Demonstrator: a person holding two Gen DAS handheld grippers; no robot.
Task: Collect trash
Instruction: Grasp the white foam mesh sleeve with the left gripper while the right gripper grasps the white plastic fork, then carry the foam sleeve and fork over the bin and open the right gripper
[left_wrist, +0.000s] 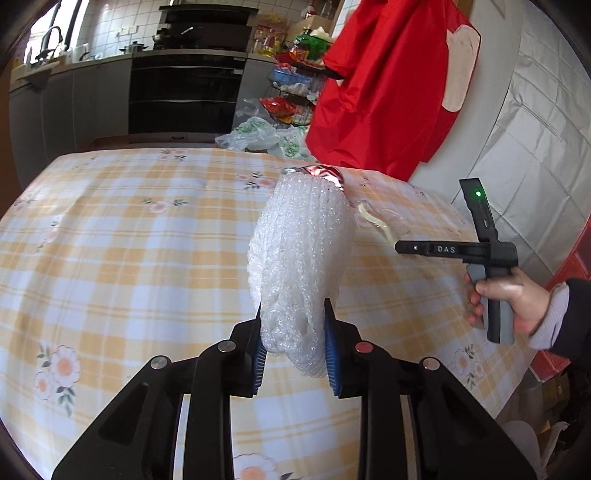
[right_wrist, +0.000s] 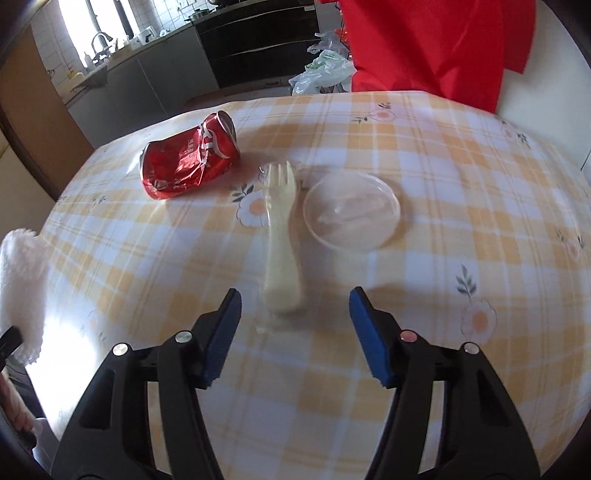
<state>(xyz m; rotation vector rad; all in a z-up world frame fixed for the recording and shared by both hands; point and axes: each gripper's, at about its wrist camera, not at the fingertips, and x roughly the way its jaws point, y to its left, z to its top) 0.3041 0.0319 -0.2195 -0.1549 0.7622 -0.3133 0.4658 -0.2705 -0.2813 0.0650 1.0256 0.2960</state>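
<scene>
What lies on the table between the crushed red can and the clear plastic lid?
In the right wrist view, a cream plastic fork lies between the crushed red can and the clear lid, touching neither.

Bubble wrap roll (left_wrist: 301, 266) held aloft; crushed red can (right_wrist: 190, 157), cream fork (right_wrist: 279, 236), seemingly clear lid (right_wrist: 352, 212) on tablecloth.

Crushed can (right_wrist: 190, 159) left, clear lid (right_wrist: 352, 211) right – fork (right_wrist: 279, 236) lane open
</scene>
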